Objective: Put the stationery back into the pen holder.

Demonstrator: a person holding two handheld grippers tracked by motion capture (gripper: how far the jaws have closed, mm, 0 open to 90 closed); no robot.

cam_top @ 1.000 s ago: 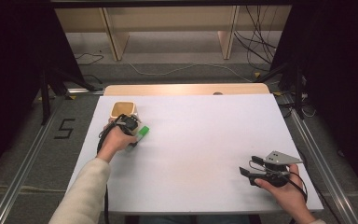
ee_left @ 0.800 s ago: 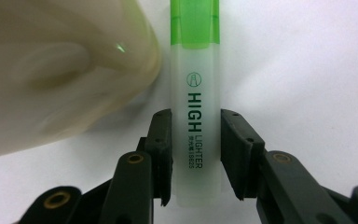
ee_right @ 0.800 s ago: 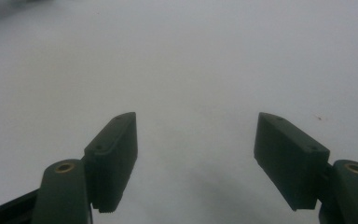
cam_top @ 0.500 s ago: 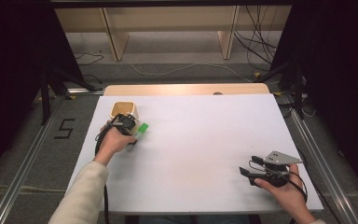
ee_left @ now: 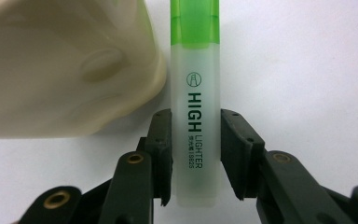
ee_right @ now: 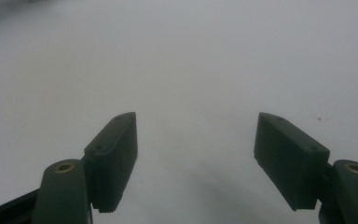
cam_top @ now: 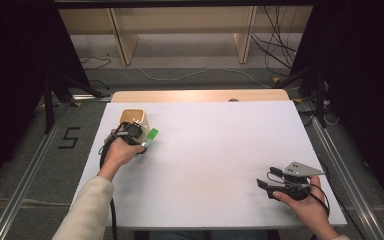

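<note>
My left gripper [ee_left: 196, 154] is shut on a highlighter [ee_left: 196, 121] with a pale barrel printed "HIGH LIGHTER" and a green cap. In the high view the highlighter [cam_top: 151, 135] pokes out to the right of the left gripper [cam_top: 141, 137], right beside a small cream cup [cam_top: 135, 118] at the table's far left. The cup [ee_left: 65, 65] looms just left of the pen in the left gripper view. My right gripper [ee_right: 207, 158] stands open over bare white table, and in the high view the right gripper [cam_top: 265, 186] sits near the front right corner.
The white table top [cam_top: 220, 150] ends in a wooden strip [cam_top: 200, 95] at the back. Wooden shelf legs and cables lie on the floor beyond. A "5" mark [cam_top: 68, 137] is on the floor to the left.
The left hand has carried the highlighter a little away from me, closer to the cup. The right gripper has stayed where it was.
</note>
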